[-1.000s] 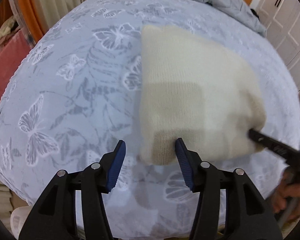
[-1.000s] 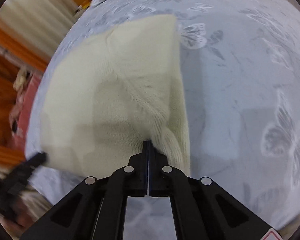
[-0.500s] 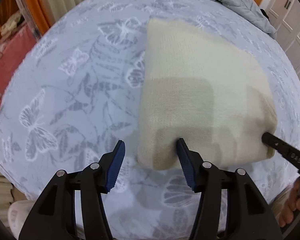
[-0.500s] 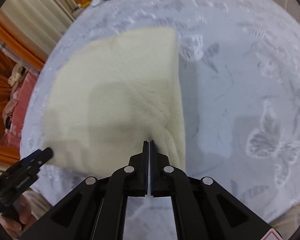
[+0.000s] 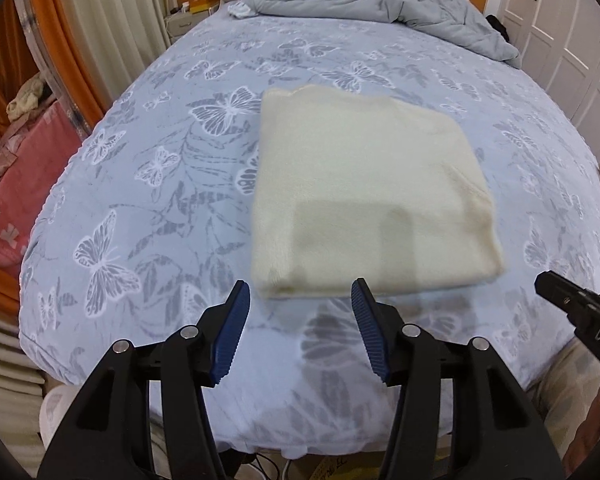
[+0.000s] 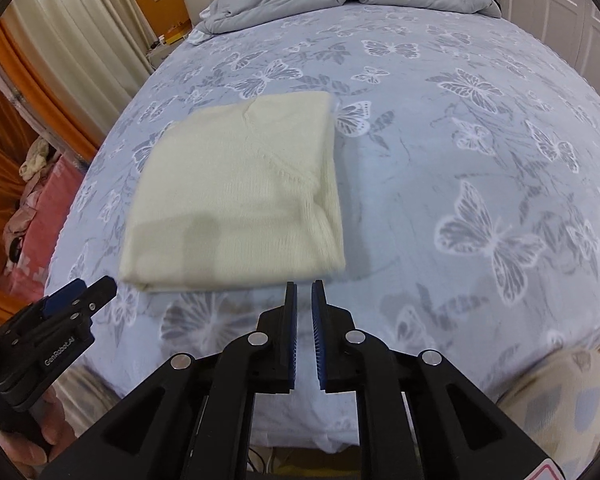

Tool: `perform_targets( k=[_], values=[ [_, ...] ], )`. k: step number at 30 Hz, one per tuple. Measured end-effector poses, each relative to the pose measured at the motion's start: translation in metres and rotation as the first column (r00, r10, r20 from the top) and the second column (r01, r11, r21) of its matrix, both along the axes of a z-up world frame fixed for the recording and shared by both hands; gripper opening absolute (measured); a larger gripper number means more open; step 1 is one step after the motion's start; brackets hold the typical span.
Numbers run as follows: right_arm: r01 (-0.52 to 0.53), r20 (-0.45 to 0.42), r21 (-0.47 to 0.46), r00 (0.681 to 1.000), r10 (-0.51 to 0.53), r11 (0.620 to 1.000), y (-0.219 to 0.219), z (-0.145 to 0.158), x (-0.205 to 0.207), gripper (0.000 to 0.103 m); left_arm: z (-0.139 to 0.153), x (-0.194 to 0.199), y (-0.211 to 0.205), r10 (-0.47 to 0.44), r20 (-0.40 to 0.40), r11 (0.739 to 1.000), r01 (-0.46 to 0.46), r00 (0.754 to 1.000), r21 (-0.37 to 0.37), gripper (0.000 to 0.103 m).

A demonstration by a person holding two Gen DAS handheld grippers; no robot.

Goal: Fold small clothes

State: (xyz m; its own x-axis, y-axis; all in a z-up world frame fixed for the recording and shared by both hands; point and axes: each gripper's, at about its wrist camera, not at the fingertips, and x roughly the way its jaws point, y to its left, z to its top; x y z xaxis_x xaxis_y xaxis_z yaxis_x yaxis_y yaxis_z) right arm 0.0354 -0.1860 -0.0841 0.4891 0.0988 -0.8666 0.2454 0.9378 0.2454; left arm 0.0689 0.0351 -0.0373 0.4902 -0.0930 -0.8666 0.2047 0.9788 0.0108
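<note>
Folded cream knit (image 5: 364, 196) flat on butterfly-print bed (image 5: 148, 208), rumpled grey duvet (image 5: 380, 4) beyond. Left gripper (image 5: 300, 294) wide open, empty; right gripper (image 6: 304, 294) slightly parted, empty, both just short of knit.

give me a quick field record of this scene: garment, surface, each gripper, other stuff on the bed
garment: cream knit sweater, folded into a flat rectangle, lying free near the bed's near edge
surface: blue butterfly-print bedsheet
left gripper: jaws wide open, empty, just short of the sweater's near edge
right gripper: jaws slightly apart, empty, not touching the sweater
other on bed: crumpled grey duvet at the far end
fold state: looks finished, judging by the neat shape
</note>
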Motion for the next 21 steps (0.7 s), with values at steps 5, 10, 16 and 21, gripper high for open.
perform_targets(
  k=[5, 10, 16, 21],
  values=[
    [-0.013, 0.023, -0.001, 1.000, 0.013, 1.000, 0.009, 0.004, -0.020, 0.010, 0.002, -0.019, -0.004, -0.001, 0.017, 1.000, 0.000, 1.000, 0.009, 0.052],
    [-0.027, 0.044, -0.027, 0.999, 0.028, 0.999, 0.017, 0.003, -0.035, 0.010, 0.000, -0.032, -0.004, 0.015, 0.035, 1.000, -0.015, 0.999, 0.016, 0.052],
    [-0.017, 0.049, -0.063, 0.999, 0.020, 0.998, 0.025, -0.011, -0.052, 0.010, -0.006, -0.048, -0.001, 0.048, 0.065, 0.999, -0.048, 0.997, 0.000, 0.061],
    [-0.017, 0.048, -0.088, 0.999, 0.021, 0.996, 0.029, -0.022, -0.061, 0.010, -0.016, -0.057, -0.002, 0.051, 0.066, 0.999, -0.052, 0.996, 0.005, 0.061]
  ],
)
